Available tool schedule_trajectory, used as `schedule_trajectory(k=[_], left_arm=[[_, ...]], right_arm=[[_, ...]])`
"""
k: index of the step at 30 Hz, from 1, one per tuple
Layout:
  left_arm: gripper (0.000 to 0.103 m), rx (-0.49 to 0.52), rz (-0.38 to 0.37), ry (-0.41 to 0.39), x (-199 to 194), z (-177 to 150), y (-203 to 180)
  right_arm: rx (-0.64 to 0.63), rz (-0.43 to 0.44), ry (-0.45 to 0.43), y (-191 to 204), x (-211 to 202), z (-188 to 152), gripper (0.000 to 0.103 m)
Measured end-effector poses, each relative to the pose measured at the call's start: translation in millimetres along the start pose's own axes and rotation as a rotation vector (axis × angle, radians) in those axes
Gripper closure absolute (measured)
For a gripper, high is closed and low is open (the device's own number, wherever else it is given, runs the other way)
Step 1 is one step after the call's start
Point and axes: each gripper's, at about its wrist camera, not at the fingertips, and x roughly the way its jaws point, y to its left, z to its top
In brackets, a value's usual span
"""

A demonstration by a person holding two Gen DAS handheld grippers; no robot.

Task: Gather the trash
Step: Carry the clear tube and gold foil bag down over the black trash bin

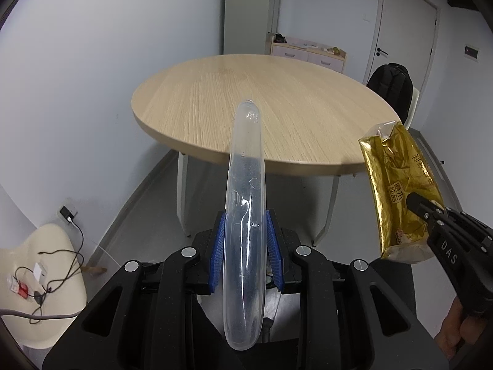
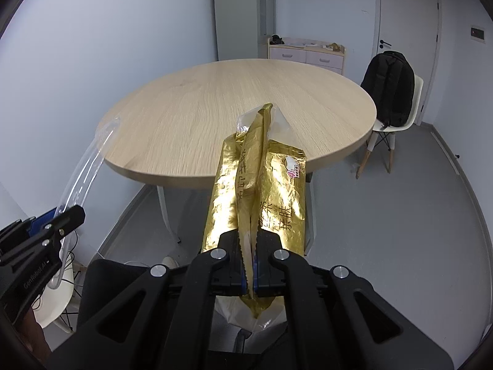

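My left gripper [image 1: 245, 225] is shut on a long clear plastic tray [image 1: 246, 203], held upright off the near edge of the round wooden table [image 1: 215, 98]. The tray also shows in the right wrist view [image 2: 89, 160], with the left gripper [image 2: 66, 217] at the lower left. My right gripper [image 2: 248, 240] is shut on a crumpled gold foil wrapper [image 2: 262, 185], held above the floor near the table's front edge [image 2: 172, 175]. In the left wrist view the wrapper [image 1: 397, 182] and the right gripper [image 1: 416, 205] are at the right.
A chair with a black backpack [image 2: 389, 89] stands right of the table. A low cabinet [image 2: 305, 52] sits against the back wall by a door [image 2: 406, 24]. A cream chair [image 1: 43, 265] with cables and small items is at the lower left.
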Motion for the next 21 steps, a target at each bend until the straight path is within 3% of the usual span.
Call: schedule_trajectory(k=[9,21], left_arm=[[0.078,0.003,-0.008,0.037,4,-32,0],[0.078,0.000,-0.001,0.117,44,-63,1]], right_arm=[[-0.003,-0.016,0.010,2,-5,-25,0.102],[-0.013,-0.025,0.080,7,27,-57,0.102]])
